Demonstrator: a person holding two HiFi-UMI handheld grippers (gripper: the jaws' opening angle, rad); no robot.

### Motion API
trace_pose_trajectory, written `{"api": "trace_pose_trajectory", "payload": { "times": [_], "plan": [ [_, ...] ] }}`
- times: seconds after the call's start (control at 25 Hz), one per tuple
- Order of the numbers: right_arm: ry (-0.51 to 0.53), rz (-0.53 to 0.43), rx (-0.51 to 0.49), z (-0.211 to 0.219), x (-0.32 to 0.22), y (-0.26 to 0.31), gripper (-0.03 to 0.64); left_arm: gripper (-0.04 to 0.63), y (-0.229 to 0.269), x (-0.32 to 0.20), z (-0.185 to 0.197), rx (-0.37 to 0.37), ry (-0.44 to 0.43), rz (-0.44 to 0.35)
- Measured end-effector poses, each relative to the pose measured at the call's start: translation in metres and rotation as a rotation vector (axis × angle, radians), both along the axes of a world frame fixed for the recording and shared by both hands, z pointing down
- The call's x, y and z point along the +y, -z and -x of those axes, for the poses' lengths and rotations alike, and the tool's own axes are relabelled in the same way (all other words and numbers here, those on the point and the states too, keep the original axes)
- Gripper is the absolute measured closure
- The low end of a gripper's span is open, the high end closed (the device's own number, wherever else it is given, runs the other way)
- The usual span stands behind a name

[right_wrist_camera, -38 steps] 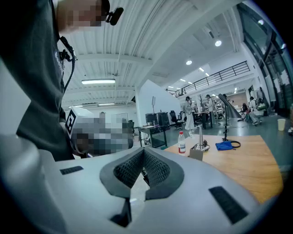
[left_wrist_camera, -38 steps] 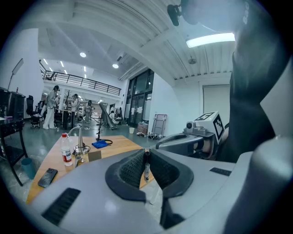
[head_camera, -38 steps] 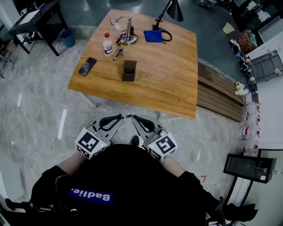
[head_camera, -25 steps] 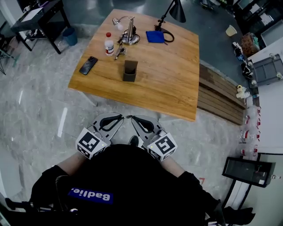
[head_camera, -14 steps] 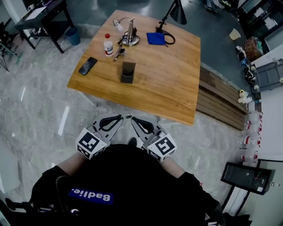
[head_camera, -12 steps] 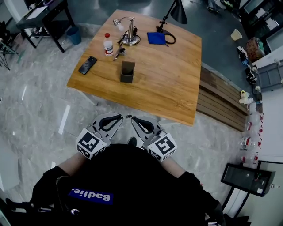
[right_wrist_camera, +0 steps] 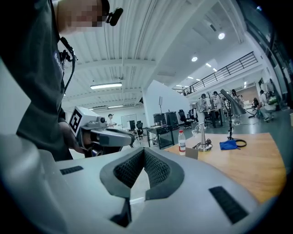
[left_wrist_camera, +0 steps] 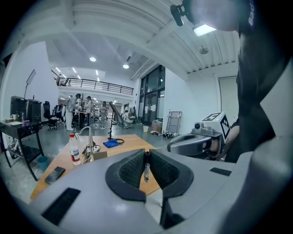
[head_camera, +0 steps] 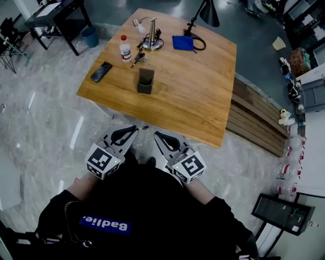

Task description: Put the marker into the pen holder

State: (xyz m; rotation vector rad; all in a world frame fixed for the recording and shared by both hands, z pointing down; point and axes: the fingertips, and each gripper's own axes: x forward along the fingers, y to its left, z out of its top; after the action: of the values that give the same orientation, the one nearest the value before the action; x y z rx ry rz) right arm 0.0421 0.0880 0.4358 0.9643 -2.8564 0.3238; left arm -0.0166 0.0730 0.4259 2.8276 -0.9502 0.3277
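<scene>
The dark, box-shaped pen holder [head_camera: 145, 81] stands upright near the middle of the wooden table [head_camera: 198, 101]. It also shows in the left gripper view [left_wrist_camera: 98, 155] and in the right gripper view [right_wrist_camera: 191, 153]. My left gripper [head_camera: 136, 129] is held close to the body, short of the table's near edge. It is shut on a thin marker [left_wrist_camera: 146, 172], whose dark tip [head_camera: 144, 127] pokes out past the jaws. The right gripper [head_camera: 157, 134] is beside it, shut with nothing between its pads [right_wrist_camera: 137, 167].
On the table's far part lie a black phone [head_camera: 101, 71], a white bottle with a red cap [head_camera: 124, 49], a metal lamp base [head_camera: 152, 40], a blue cloth [head_camera: 183, 42] and a black lamp head [head_camera: 208, 12]. A slatted bench [head_camera: 254, 124] stands right of the table.
The head view has shifted, and the table sits slightly nearer and more to the right. Both grippers stay shut in front of the body, the left still holding the marker.
</scene>
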Motion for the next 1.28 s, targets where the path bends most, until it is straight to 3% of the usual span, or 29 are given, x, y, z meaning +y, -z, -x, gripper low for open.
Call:
{"api": "trace_pose_trajectory", "payload": {
  "times": [0.44,1.0,1.28],
  "plan": [
    [-0.046,0.030,0.025,0.013,-0.055,-0.001,0.611,0.555,0.009,-0.074,0.026,0.002,-0.008,-0.029],
    [-0.165,0.078,0.070,0.045,-0.147,-0.001,0.611,0.555,0.005,-0.195,0.051,-0.013,-0.137,-0.055],
    [-0.221,0.094,0.069,0.046,-0.177,-0.005,0.611,0.555,-0.013,-0.232,0.043,-0.027,-0.192,-0.053]
  ]
}}
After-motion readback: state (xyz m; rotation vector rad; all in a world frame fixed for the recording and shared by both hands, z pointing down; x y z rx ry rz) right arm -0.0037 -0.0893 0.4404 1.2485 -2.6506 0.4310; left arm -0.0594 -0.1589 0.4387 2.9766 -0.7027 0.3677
